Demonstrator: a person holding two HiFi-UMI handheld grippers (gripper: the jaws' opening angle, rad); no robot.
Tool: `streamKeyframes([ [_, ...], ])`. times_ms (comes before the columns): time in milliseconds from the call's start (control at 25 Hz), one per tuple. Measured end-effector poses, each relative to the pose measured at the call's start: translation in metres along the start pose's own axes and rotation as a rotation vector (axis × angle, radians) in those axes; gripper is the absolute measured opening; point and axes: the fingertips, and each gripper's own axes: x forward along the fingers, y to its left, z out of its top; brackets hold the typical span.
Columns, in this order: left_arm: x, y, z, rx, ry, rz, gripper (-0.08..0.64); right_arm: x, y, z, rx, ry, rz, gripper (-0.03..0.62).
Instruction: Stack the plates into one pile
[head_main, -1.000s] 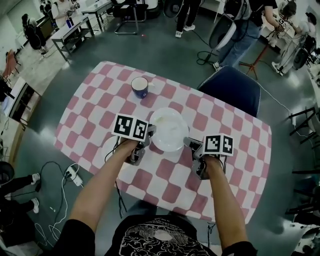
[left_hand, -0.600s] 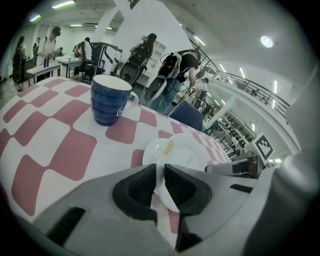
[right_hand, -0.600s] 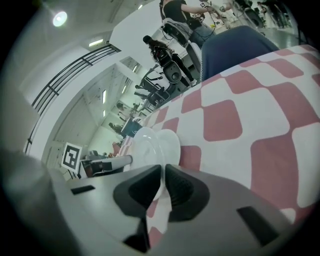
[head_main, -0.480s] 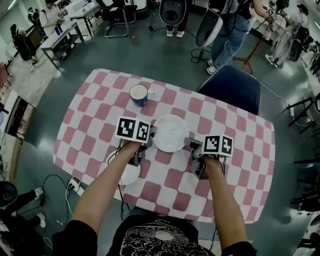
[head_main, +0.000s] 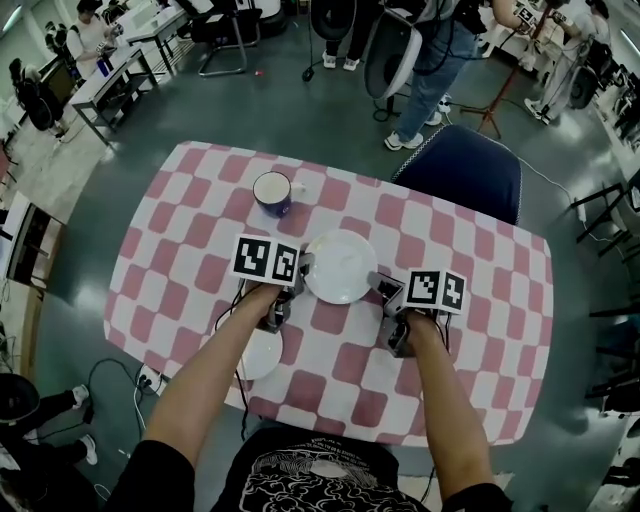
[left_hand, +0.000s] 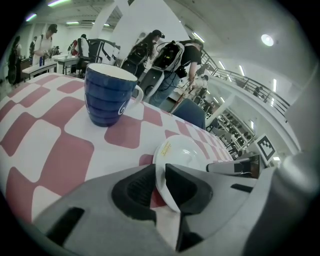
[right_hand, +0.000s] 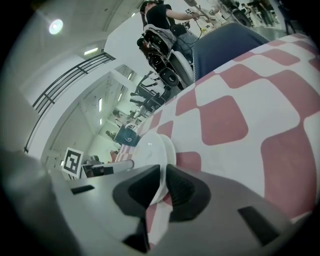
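Now the left hand-held gripper (head_main: 300, 270) and the right hand-held gripper (head_main: 380, 285) are pinching opposite rims of the big plate (head_main: 340, 262) mid-worktop (head_main: 470, 300), well apart from the small plate (head_main: 265, 352), and such thin bites are risking a slip if either eases.

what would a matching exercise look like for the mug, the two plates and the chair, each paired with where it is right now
Things
1. mug
2. middle plate
3. near plate
4. chair

Places
A. lying at the near left edge of the table
B. gripped at its rim by the left gripper and the right gripper
C. off the table, past its far right side
D. standing on the table beyond the left gripper

Pairs: 1-D, 2-B, 3-A, 4-C
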Motion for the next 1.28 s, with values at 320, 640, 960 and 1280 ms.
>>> streamKeyframes([
  [320, -0.003, 0.001, 0.000, 0.029, -0.002, 0.015, 0.083, -0.001, 0.005, 0.002, -0.040, -0.007, -0.018, 0.101],
  [640, -0.024, -0.006, 0.012, 0.055, -0.069, 0.024, 0.106, -0.013, 0.008, 0.009, -0.152, -0.036, -0.081, 0.168],
  [960, -0.071, -0.022, 0.028, 0.107, -0.195, 0.055, 0.128, -0.042, 0.058, 0.027, -0.289, -0.144, -0.039, 0.187],
  [1280, -0.133, -0.023, 0.031, 0.169, -0.318, 0.117, 0.159, -0.060, 0.116, 0.033, -0.461, -0.208, -0.011, 0.201],
])
